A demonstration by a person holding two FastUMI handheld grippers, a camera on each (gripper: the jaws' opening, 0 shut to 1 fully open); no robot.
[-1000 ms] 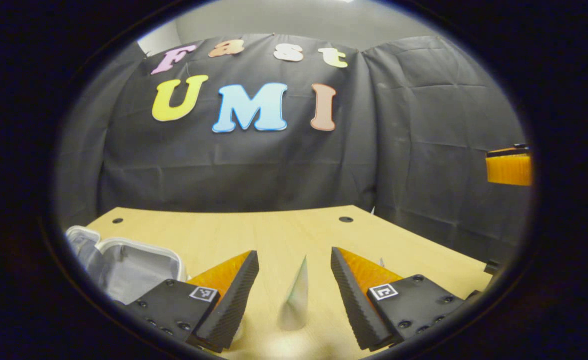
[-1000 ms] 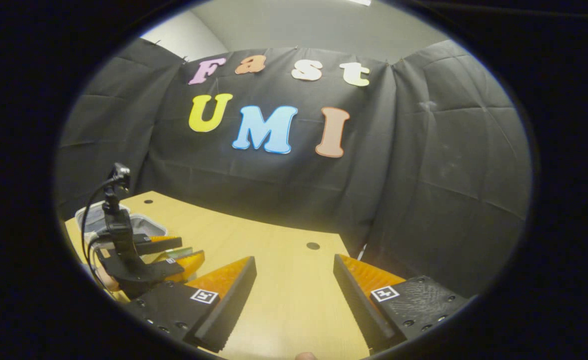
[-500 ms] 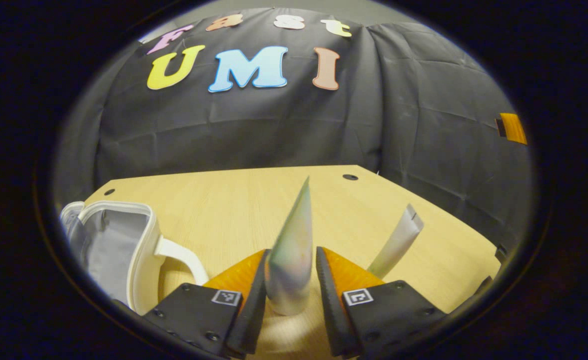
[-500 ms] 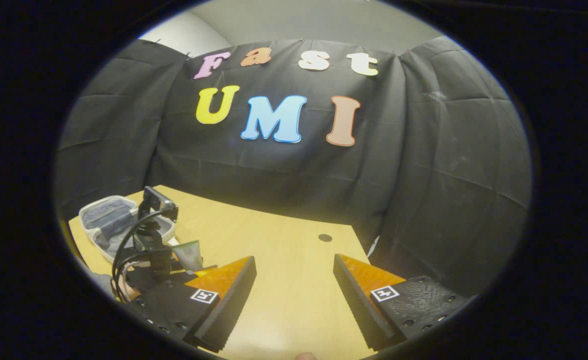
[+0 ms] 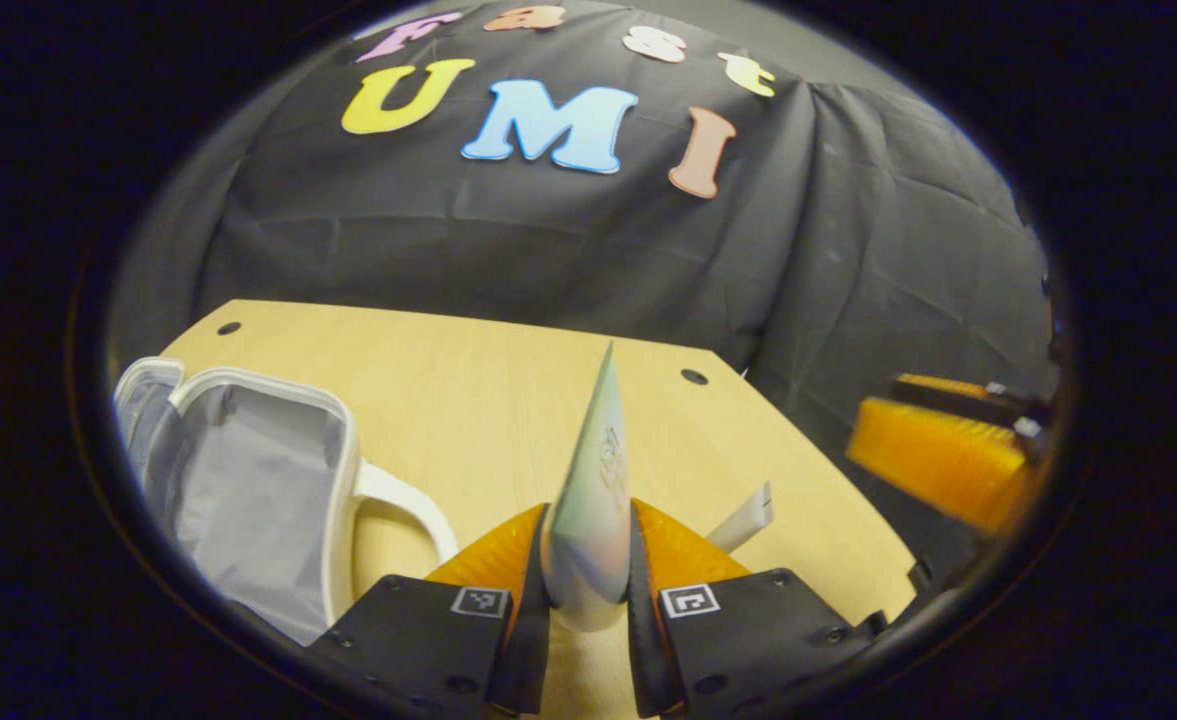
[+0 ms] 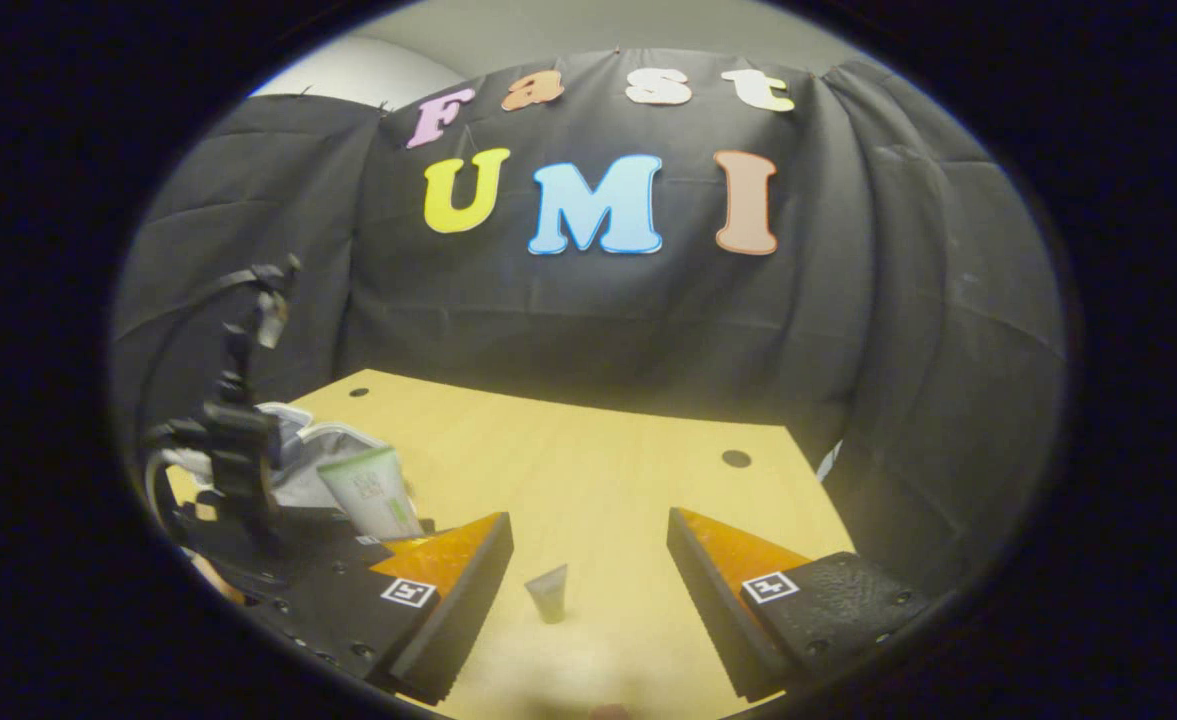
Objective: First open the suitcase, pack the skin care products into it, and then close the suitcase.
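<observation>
In the left gripper view, the left gripper [image 5: 588, 590] was clamped on a pale green tube [image 5: 593, 500], both fingers pressed to its lower body, the flat crimped end pointing up and away; the open suitcase [image 5: 248, 500], a small white case with a grey lining and a white handle, lay toward the worktop's [image 5: 468, 400] left edge, its mouth facing the camera; a second, grey tube [image 5: 743, 520] lay on the wood just right of the fingers, toward the right edge; the right gripper's orange finger [image 5: 938, 460] hung off the right edge. The hold sat low on a soft, tapering body, so the tube could squirm out or swing during the carry; a hard squeeze might also press at the cap, which was hidden.

In the right gripper view, the right gripper [image 6: 588, 600] stood with its jaws wide apart and empty above the worktop [image 6: 628, 480]; the grey tube [image 6: 548, 592] stood between them, near the front edge; the left gripper [image 6: 248, 500] held the green tube [image 6: 373, 490] in front of the suitcase [image 6: 298, 470] near the left edge. Closing on the small upright tube could tip it if one finger arrived first; the two grippers, working close together, might collide.
</observation>
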